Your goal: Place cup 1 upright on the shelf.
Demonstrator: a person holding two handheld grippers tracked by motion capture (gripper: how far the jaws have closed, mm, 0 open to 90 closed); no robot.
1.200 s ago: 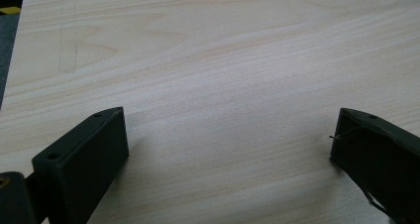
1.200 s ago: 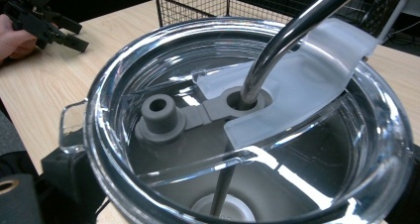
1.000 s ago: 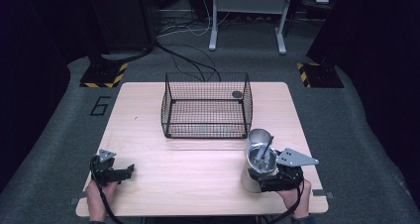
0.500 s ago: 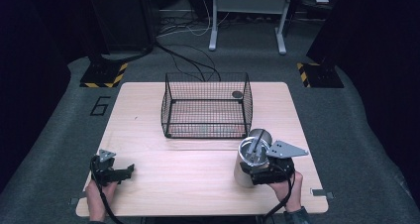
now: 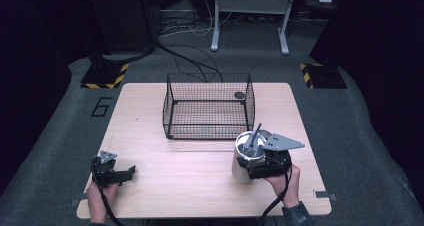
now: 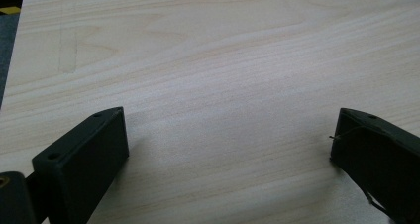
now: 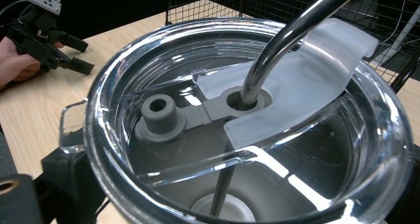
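A steel tumbler (image 5: 244, 158) with a clear lid and a bent metal straw (image 5: 253, 137) is at the table's front right, just before the wire basket's right corner. My right gripper (image 5: 248, 162) is shut on the tumbler's body from the near side. In the right gripper view the lid (image 7: 257, 110) and straw (image 7: 292, 30) loom close, with one black jaw at the lower left. My left gripper (image 5: 130, 172) rests low at the front left, open, with bare wood between its fingers (image 6: 84, 159).
A black wire basket (image 5: 207, 106) stands at the middle back of the wooden table (image 5: 150, 136), with a small dark disc (image 5: 239, 95) by its far right corner. The person's other hand and left gripper (image 7: 49, 40) appear far off in the right gripper view.
My right gripper has carried the tumbler a little to the left, closer to the basket's corner. The left gripper has stayed where it was.
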